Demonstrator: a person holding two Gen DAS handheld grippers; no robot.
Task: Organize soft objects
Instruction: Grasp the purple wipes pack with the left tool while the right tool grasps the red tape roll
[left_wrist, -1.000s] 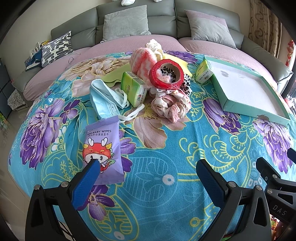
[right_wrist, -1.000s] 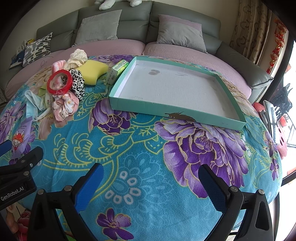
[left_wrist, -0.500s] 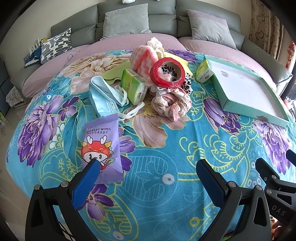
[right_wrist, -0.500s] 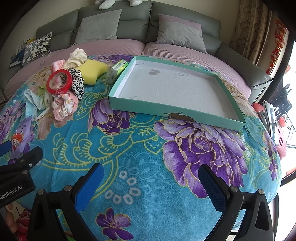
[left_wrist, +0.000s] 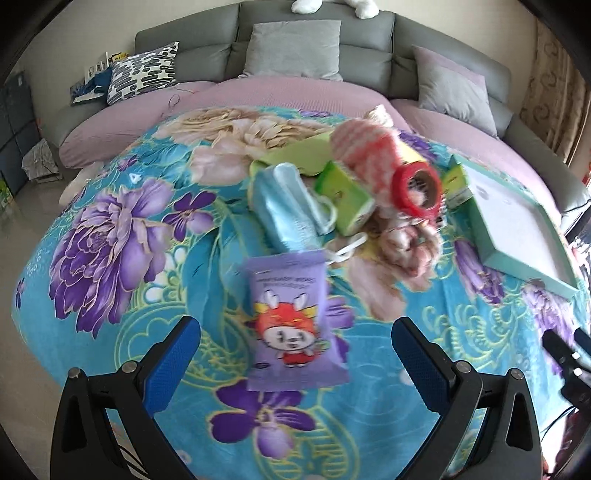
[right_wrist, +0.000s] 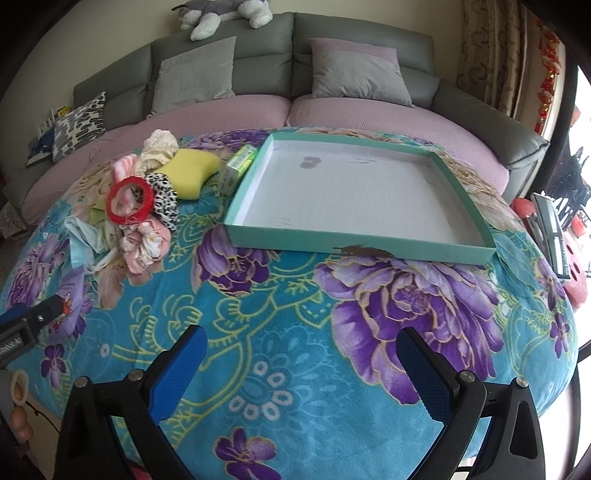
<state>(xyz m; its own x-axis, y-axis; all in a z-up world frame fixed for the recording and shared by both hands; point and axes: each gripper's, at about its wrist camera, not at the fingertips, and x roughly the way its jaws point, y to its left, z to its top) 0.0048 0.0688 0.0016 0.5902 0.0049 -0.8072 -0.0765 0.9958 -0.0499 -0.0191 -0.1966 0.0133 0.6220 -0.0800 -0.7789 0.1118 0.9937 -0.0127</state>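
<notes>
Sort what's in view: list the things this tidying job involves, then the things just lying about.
Job: baby wipes pack, blue face masks, pink cloth bundle, yellow sponge, teal tray.

Lying about: grey cushions, patterned pillow, plush toy.

Left tool (left_wrist: 295, 350) now over wipes pack (left_wrist: 291, 321)

Left gripper (left_wrist: 295, 350) fingers (left_wrist: 173, 362) spread wide — purple baby-wipes pack (left_wrist: 291, 321) between them, on floral blanket (left_wrist: 110, 258)

Motion-blurred wipes pack (left_wrist: 293, 317) lettering; sock pile (left_wrist: 373, 173) smeared.
</notes>
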